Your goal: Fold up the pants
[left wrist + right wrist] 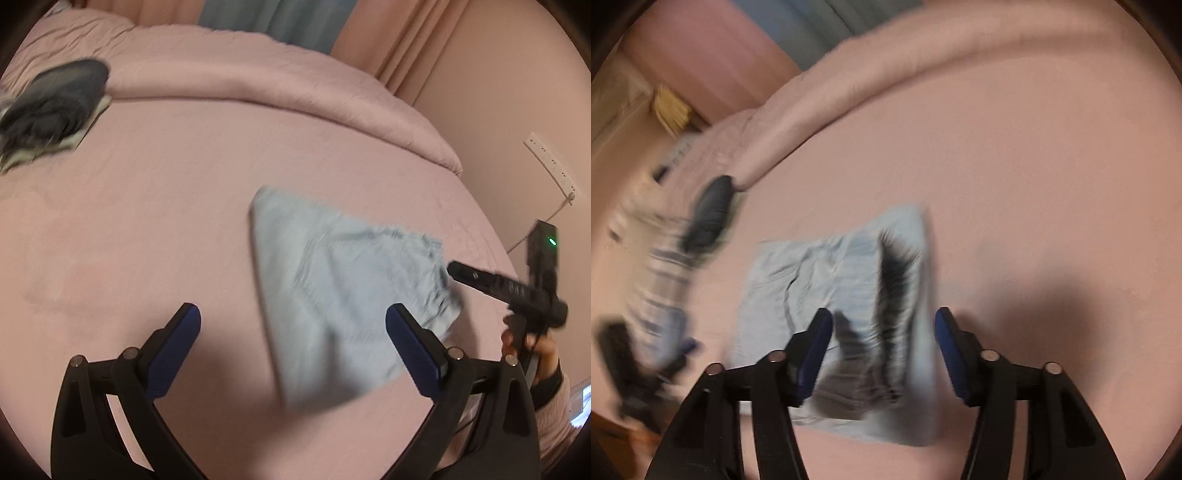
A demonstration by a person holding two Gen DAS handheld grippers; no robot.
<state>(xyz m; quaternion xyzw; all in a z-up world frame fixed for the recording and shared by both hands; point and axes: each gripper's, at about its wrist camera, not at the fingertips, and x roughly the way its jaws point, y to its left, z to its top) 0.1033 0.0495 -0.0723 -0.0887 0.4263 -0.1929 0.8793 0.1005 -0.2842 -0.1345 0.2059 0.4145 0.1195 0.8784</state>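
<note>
Here the left gripper [293, 332] hangs over the pink bed [147, 221] with its jaws spread wide and nothing between them. The folded light-blue pants [332, 295] lie flat, blurred, ahead of its right jaw. The right gripper [882, 343] hovers just above the same pants [831, 295], jaws parted wide, gripping nothing.
</note>
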